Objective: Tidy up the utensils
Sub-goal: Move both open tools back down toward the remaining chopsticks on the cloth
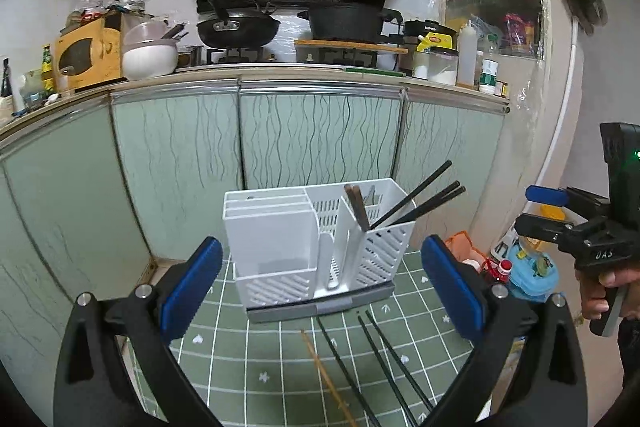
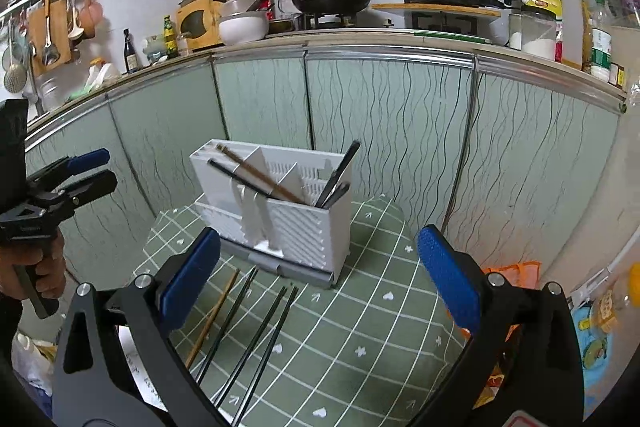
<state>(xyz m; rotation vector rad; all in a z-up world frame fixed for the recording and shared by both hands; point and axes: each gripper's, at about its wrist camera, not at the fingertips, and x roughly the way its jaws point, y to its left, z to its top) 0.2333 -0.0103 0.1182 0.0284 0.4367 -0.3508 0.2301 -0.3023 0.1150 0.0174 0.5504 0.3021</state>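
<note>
A white caddy (image 1: 316,247) is standing on a grey base at the middle of both views, on a green checked cloth (image 2: 360,327). In the left wrist view its right compartment is holding brown chopsticks (image 1: 358,205) standing nearly upright and black chopsticks (image 1: 420,201) leaning out toward the upper right. In the right wrist view a brown stick and a black stick are lying slanted across the caddy's (image 2: 276,203) top toward its left end, and more black sticks are standing in the right compartment. Loose chopsticks are lying on the cloth just in front of the base: one brown stick (image 2: 212,319) and several black sticks (image 2: 256,343), all running toward the bottom of the frame. The left gripper (image 1: 320,291) is hanging with its blue pads wide apart and nothing between them, the caddy framed beyond. The right gripper (image 2: 318,283) is likewise spread wide and empty; the loose sticks are lying below its left finger. Each gripper is appearing at the edge of the other's view, a hand (image 1: 608,291) wrapped around its handle. Green cabinet doors (image 1: 180,163) are filling the background, with a wok (image 1: 238,27) and pot (image 1: 346,21) on the counter along the top.
</note>
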